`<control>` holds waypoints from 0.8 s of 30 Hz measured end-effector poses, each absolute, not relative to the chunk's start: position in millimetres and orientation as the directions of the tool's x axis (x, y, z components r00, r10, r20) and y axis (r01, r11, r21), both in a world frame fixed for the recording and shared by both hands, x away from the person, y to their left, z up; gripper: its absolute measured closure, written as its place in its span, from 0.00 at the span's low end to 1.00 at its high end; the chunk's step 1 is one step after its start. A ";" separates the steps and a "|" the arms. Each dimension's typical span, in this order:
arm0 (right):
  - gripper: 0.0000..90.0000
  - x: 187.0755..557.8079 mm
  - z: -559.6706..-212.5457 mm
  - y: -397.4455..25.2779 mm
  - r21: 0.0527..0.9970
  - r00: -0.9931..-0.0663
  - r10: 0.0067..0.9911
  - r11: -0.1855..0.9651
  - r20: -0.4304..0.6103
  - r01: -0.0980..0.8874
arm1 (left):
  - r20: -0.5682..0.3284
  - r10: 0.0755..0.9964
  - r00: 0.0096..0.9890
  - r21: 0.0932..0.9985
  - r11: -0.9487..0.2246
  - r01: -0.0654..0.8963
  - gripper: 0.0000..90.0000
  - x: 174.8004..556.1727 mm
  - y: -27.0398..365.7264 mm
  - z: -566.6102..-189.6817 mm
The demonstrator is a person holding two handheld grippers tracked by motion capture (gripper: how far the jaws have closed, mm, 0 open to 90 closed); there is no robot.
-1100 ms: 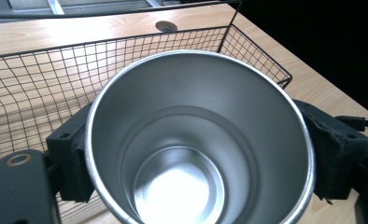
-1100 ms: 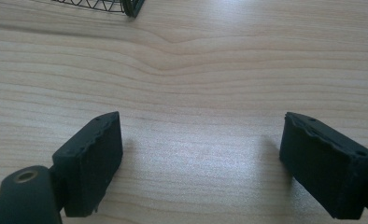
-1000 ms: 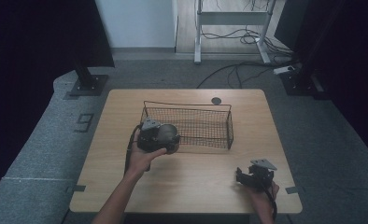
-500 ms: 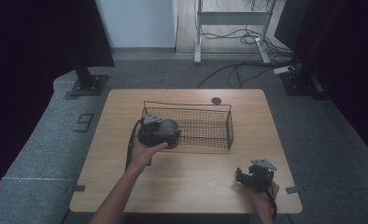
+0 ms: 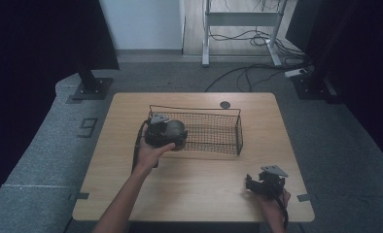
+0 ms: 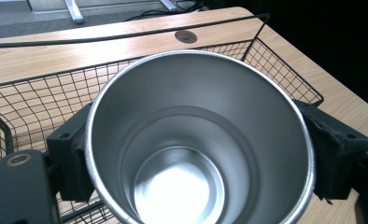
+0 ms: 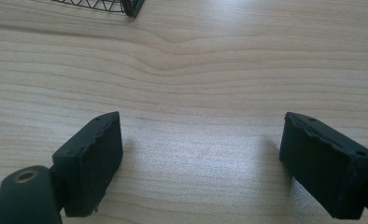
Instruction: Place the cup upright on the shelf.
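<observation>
A shiny steel cup (image 6: 198, 144) sits between the jaws of my left gripper (image 6: 198, 158), which is shut on its sides; I look straight down into its bare inside. In the high view that left gripper (image 5: 164, 133) holds the cup (image 5: 174, 130) over the left end of a black wire basket (image 5: 214, 127) on the wooden table (image 5: 199, 194). The basket's mesh (image 6: 42, 98) lies below and behind the cup. My right gripper (image 5: 258, 183) rests near the table's front right, open, with bare wood between its jaws (image 7: 198, 163).
A round cable hole (image 5: 224, 104) lies in the table behind the basket, also seen as the hole (image 6: 186, 36) in the left gripper view. The basket's corner (image 7: 128, 7) lies far ahead of the right gripper. Dark stands and cables ring the table on the floor.
My left gripper has carried the cup a little farther from the person and higher, over the basket's left end. The right gripper has stayed where it was.
</observation>
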State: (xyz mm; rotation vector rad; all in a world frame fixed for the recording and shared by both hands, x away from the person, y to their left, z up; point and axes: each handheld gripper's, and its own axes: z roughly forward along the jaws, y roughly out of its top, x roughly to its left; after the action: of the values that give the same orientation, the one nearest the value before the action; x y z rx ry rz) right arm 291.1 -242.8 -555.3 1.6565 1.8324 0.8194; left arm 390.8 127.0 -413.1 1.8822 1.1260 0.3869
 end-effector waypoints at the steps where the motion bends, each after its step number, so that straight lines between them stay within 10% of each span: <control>1: 0.15 291.1 -555.3 -242.8 0.739 -0.105 0.994 0.063 0.011 0.671 | -0.164 0.826 0.540 0.810 -0.199 0.551 0.16 391.7 126.9 -412.9; 24: 0.15 291.0 -555.3 -242.6 0.739 -0.105 0.994 0.064 0.010 0.671 | -0.167 0.833 0.527 0.798 -0.200 0.569 0.16 416.5 123.6 -415.4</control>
State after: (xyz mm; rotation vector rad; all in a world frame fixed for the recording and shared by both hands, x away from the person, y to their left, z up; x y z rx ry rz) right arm 291.0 -242.6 -555.3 1.6558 1.8324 0.8187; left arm 416.5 123.6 -415.4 1.8926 1.1501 0.3806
